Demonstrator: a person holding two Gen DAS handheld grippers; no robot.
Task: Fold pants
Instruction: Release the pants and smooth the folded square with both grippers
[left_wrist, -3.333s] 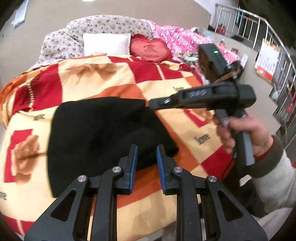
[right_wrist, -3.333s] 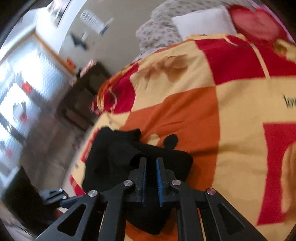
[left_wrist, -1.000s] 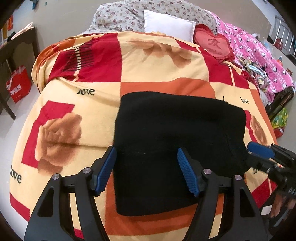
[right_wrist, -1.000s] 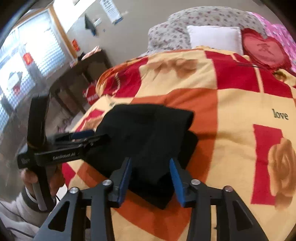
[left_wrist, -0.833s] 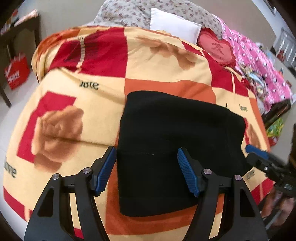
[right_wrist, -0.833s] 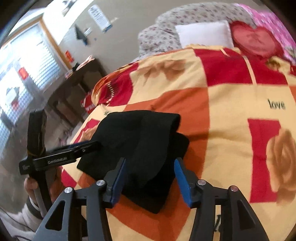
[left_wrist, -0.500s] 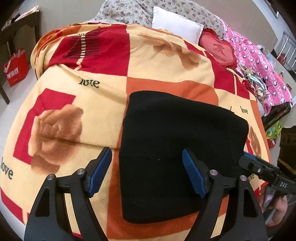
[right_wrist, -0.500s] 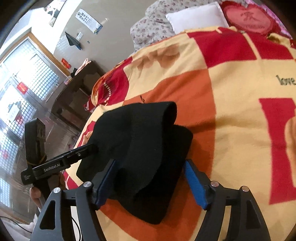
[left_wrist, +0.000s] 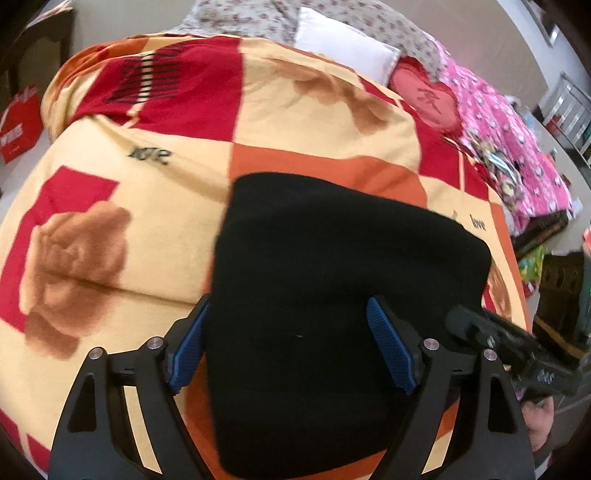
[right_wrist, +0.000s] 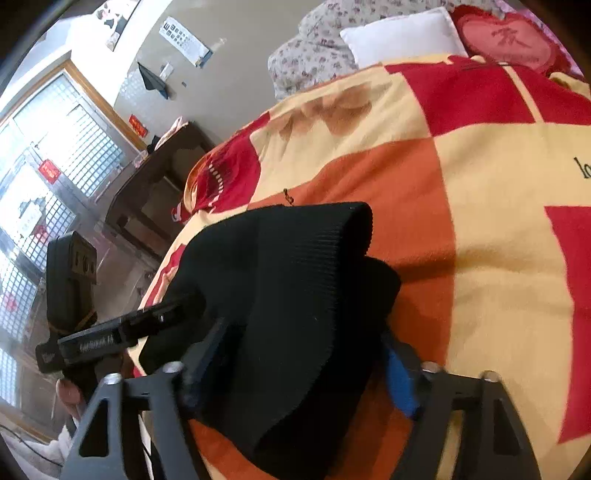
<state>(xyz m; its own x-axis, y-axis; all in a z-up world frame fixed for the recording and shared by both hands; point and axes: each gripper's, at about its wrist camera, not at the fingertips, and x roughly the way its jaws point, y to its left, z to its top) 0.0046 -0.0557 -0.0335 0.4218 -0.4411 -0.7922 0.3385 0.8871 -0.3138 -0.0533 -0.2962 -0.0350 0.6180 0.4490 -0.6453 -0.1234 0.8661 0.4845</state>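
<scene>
Pants (left_wrist: 332, 295) are lying as a black, thick folded bundle on the checked red, orange and cream blanket (left_wrist: 147, 206) near the foot of the bed. Judging by the ribbed knit and the plump rounded folds, the fabric is looking soft, light and limp, likely to sag and slide out of shape if lifted by one layer only; a hold is best taken at an edge or corner where all the layers are stacked, pinching through the whole thickness.

The left gripper (left_wrist: 291, 350) is standing with its jaws spread as wide as they go, its blue pads (left_wrist: 388, 347) straddling the near part of the bundle without pressing on it, so it is holding nothing. The right gripper (right_wrist: 295, 365) is closing its jaws, with the near end of the bundle sitting between them; the pads are not visibly squeezing the cloth yet, though blur is making this hard to judge.

The left wrist view is showing the bundle from above as a flat rectangle, plus the right gripper coming in at its right edge. The right wrist view alone is revealing the thickness: an upper ribbed flap (right_wrist: 317, 229) is lying over a lower layer that is sticking out beyond it. It is also showing the left gripper at the far side and a window (right_wrist: 44, 177) behind.
</scene>
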